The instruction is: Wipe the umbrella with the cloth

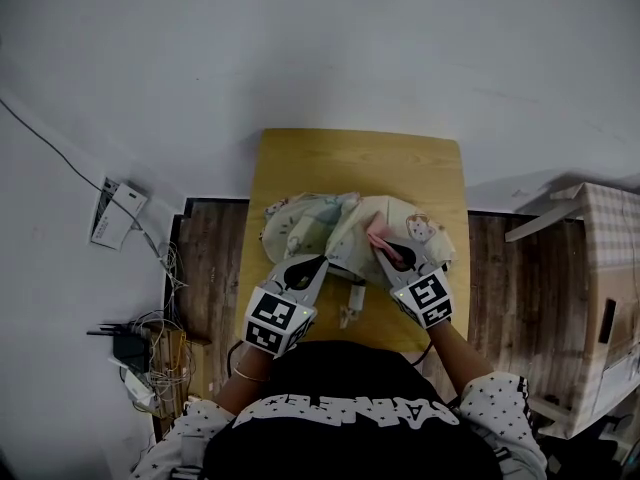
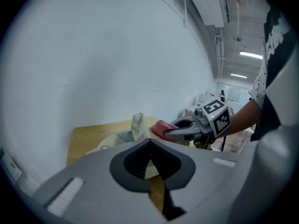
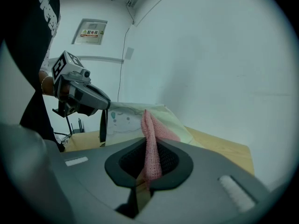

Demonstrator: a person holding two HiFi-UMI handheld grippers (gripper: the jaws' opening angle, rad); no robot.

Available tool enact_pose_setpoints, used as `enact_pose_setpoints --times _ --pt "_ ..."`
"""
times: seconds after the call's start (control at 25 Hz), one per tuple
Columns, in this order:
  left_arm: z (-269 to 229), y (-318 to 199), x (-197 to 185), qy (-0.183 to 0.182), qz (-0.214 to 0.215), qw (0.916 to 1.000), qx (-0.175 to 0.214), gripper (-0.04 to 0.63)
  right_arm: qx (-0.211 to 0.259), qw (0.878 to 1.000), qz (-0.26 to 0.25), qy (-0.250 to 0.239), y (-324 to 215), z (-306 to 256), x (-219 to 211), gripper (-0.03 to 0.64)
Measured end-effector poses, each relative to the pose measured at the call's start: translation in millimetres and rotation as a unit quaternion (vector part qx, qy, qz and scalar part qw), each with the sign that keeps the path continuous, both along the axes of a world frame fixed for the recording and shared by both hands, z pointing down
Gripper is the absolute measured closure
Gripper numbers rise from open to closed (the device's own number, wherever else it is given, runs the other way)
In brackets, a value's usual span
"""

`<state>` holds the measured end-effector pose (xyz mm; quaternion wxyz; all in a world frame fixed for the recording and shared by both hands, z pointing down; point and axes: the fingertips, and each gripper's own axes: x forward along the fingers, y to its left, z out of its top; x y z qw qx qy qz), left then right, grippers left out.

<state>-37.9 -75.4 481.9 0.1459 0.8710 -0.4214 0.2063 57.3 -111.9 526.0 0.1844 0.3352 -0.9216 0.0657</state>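
Jaws shut: right gripper (image 1: 388, 252) clamps pink woven cloth (image 3: 150, 143), left gripper (image 1: 316, 262) pinches cream printed umbrella (image 1: 345, 226); wiping seems barely underway.

A light wooden desk (image 1: 300, 158) stands against a plain white wall (image 1: 320, 48) on a dark plank floor (image 1: 210, 258). A white box (image 1: 115, 213) and tangled cables (image 1: 150, 353) lie at left, a cardboard box (image 1: 605, 268) at right. Strip lights (image 2: 251, 55) glow on the ceiling.

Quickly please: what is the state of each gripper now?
Left gripper: closed on the umbrella.
Right gripper: closed on the pink cloth.
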Motion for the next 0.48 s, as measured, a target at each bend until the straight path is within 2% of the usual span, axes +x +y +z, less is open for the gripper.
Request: enact_pose_setpoints --times 0.48 --pt "3 -1 0 -0.002 0.014 0.9999 -0.003 0.594 -0.024 1.0 -0.01 -0.003 33 9 -4 0.584"
